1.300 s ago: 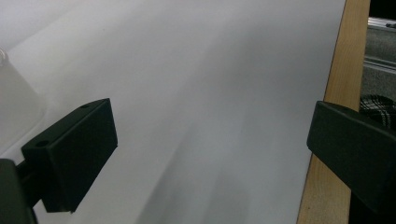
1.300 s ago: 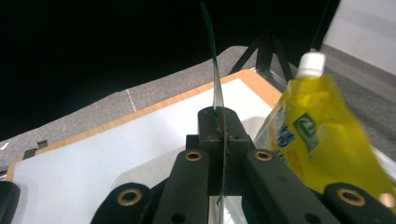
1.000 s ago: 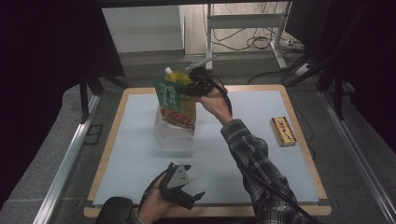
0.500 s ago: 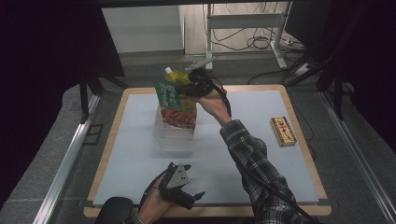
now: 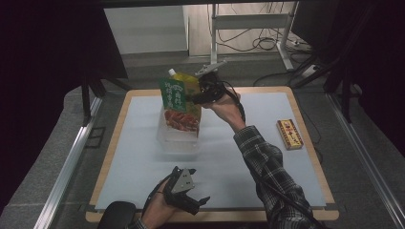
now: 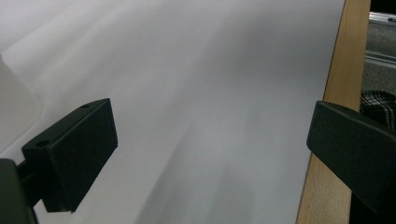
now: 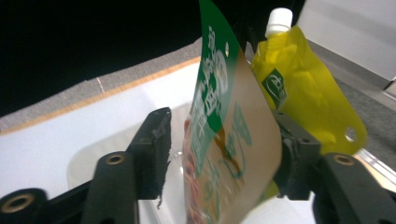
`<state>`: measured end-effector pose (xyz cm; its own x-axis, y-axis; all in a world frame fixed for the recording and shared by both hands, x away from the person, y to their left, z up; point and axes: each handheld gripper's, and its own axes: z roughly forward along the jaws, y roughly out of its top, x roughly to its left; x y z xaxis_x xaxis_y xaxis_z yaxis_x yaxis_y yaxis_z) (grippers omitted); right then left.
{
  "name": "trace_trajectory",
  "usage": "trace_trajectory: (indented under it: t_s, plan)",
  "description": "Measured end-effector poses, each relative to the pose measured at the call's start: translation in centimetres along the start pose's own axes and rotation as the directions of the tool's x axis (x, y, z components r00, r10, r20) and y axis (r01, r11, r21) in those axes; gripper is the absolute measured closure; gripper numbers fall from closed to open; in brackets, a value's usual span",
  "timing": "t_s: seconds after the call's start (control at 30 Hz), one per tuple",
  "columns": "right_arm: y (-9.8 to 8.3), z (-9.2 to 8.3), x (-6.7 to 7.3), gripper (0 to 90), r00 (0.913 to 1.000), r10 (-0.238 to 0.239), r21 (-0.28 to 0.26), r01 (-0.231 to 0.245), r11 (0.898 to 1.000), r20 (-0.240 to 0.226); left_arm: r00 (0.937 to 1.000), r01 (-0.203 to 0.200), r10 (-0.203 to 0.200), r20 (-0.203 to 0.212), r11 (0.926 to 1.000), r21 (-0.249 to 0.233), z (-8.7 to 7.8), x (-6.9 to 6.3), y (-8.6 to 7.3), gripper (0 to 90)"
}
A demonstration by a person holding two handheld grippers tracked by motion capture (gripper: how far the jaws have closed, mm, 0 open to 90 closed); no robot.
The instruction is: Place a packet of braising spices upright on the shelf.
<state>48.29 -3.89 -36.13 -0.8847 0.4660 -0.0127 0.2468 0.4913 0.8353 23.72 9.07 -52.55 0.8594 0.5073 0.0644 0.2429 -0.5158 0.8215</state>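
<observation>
A green snack pouch (image 5: 179, 107) (image 7: 219, 140) stands upright in a clear plastic container (image 5: 176, 142) (image 7: 93, 161) at the far middle of the white mat. A yellow spout pouch (image 5: 189, 80) (image 7: 303, 93) with a white cap stands right behind it. My right gripper (image 5: 198, 98) (image 7: 219, 126) is open. Its jaws straddle the green pouch: one is a small gap away from it, and the other is against its back. My left gripper (image 5: 198, 202) (image 6: 210, 126) rests open near the mat's front edge, with nothing between its jaws.
A small yellow and red box (image 5: 289, 134) lies on the mat at the right. The wooden table edge (image 6: 327, 116) runs beside the left gripper. Metal rails and dark floor surround the table.
The right gripper has shifted only slightly at the green pouch. The left gripper has not moved.
</observation>
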Motion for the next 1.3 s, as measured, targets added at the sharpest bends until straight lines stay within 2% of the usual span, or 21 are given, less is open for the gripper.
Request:
trace_trajectory:
  t_s: [0.07, 0.23, 0.57, 0.8, 1.07, 1.2, 1.3]
  plan:
    - [-0.3, -0.2, 0.0, 40.4, 0.9999, -0.01, 0.01, 0.01, 1.0, 0.013, 1.0, -0.002, 0.002, 0.001, 1.0, 0.002, 0.0, 0.0, 0.0, 1.5]
    - [-0.7, -0.5, -0.1, 33.5, 0.9998, 0.0, 0.02, 0.0, 1.0, 0.019, 1.0, -0.008, 0.008, 0.003, 1.0, 0.005, 0.1, -0.1, 0.0, 1.5]
    - [-1.8, -1.6, -0.1, 19.1, 0.9999, 0.011, -0.004, -0.011, 1.0, -0.005, 1.0, -0.008, 0.008, 0.003, 1.0, 0.004, 0.1, -0.1, 0.0, 1.6]
    - [-2.6, -2.4, -0.1, 13.7, 0.9987, 0.03, -0.003, -0.031, 1.0, -0.042, 0.9999, -0.01, 0.01, 0.006, 0.9999, 0.008, 0.2, -0.2, 0.0, 1.6]
    - [-3.6, -3.0, 0.4, 8.0, 0.9984, 0.034, 0.011, -0.033, 0.999, -0.045, 1.0, -0.007, 0.007, 0.002, 1.0, 0.004, 0.1, -0.1, 0.0, 1.5]
    - [-4.2, -3.4, 0.6, 5.4, 0.9981, 0.023, 0.019, -0.022, 1.0, -0.058, 1.0, -0.007, 0.007, 0.002, 1.0, 0.004, 0.1, -0.1, 0.0, 1.5]
    - [-4.6, -3.6, 0.7, 5.0, 0.9986, 0.011, 0.028, -0.009, 1.0, -0.051, 1.0, -0.008, 0.008, 0.002, 1.0, 0.004, 0.1, -0.2, 0.0, 1.5]
